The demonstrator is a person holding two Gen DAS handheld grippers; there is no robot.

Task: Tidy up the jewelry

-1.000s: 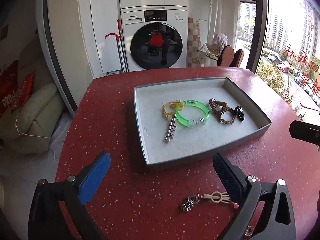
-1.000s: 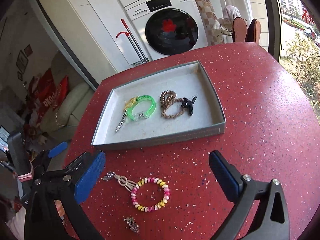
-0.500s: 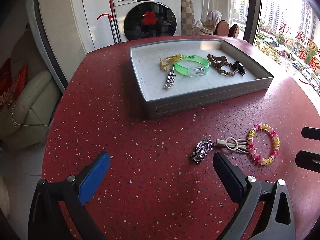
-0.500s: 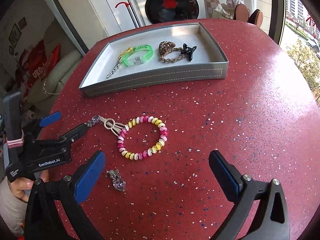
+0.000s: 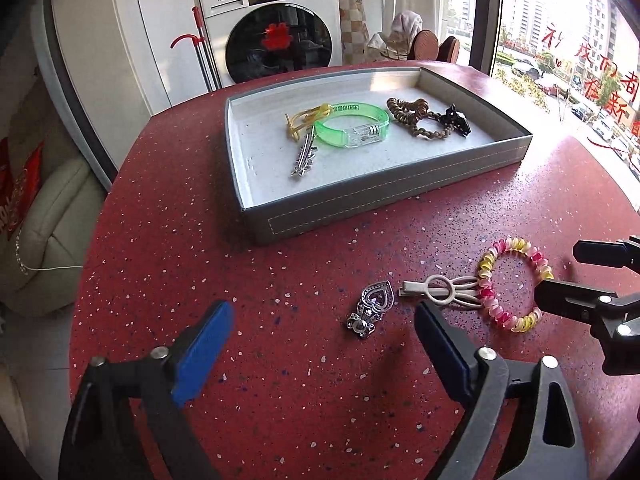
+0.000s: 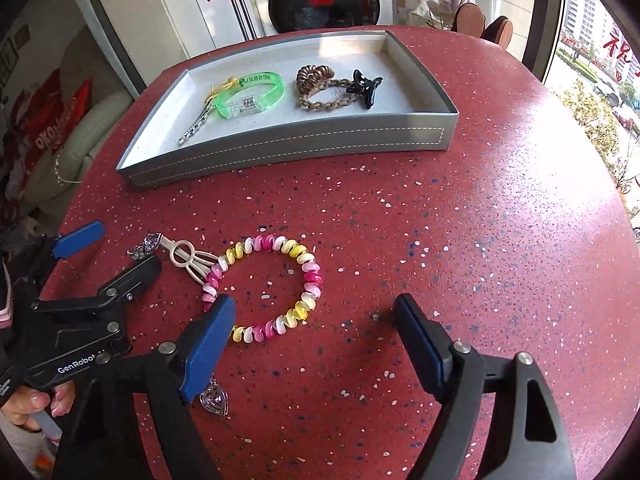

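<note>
Both grippers, left gripper and right gripper, hover low over the table, jaws wide, holding nothing

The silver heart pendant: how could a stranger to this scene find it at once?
Start at the grey tray on the red table. In front of it lie three loose pieces; the silver heart pendant is leftmost, beside the cream clip, the only heart-shaped one.

Readable: "GenRobot" in white on the black body of the left gripper, at eight o'clock in the right wrist view. Red characters on the window at two o'clock, left wrist view. Washing machine brand too small to read.
</note>
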